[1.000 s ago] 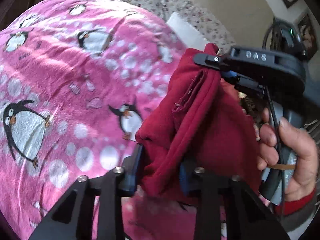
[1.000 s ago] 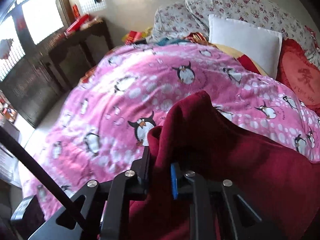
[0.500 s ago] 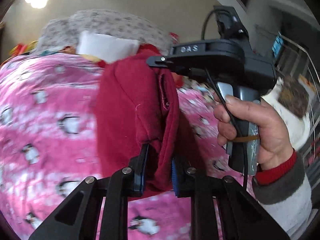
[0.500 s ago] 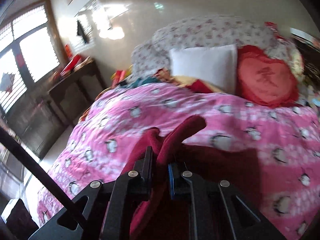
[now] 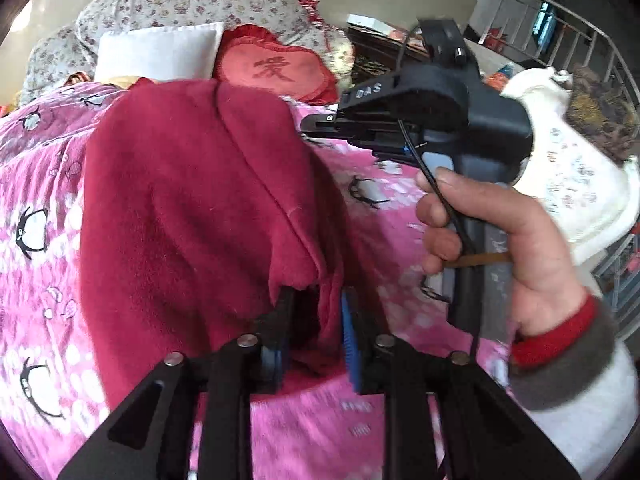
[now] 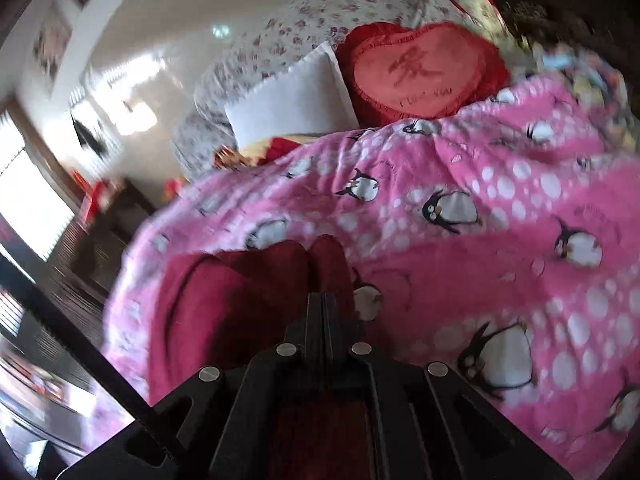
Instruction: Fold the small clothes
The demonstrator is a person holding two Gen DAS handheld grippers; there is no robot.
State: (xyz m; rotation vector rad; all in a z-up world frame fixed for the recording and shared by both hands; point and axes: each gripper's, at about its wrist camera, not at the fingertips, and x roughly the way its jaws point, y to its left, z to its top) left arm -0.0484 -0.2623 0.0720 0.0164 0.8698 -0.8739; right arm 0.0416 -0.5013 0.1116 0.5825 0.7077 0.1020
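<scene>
A dark red fleece garment (image 5: 192,200) lies spread over the pink penguin blanket (image 5: 40,160). My left gripper (image 5: 316,304) sits at its near edge. Its jaws are opening, with a fold of the red cloth standing loosely between the pads and a dark gap beside the left pad. A hand (image 5: 500,248) holds my right gripper (image 5: 316,122) to the right of the garment and clear of it, fingers together. In the right wrist view the right gripper (image 6: 323,300) is shut on nothing, with the garment (image 6: 224,300) low to its left on the blanket (image 6: 500,240).
At the head of the bed are a red heart cushion (image 5: 280,70), a white pillow (image 5: 156,52) and a floral quilt (image 5: 192,4). A white printed cloth (image 5: 568,168) and a metal rail (image 5: 592,32) lie to the right. Dark wooden furniture (image 6: 112,220) stands left of the bed.
The right gripper let go of the red garment and closed empty, swinging away to the right. The garment went from hanging between both grippers to lying on the blanket. The left jaws widened.
</scene>
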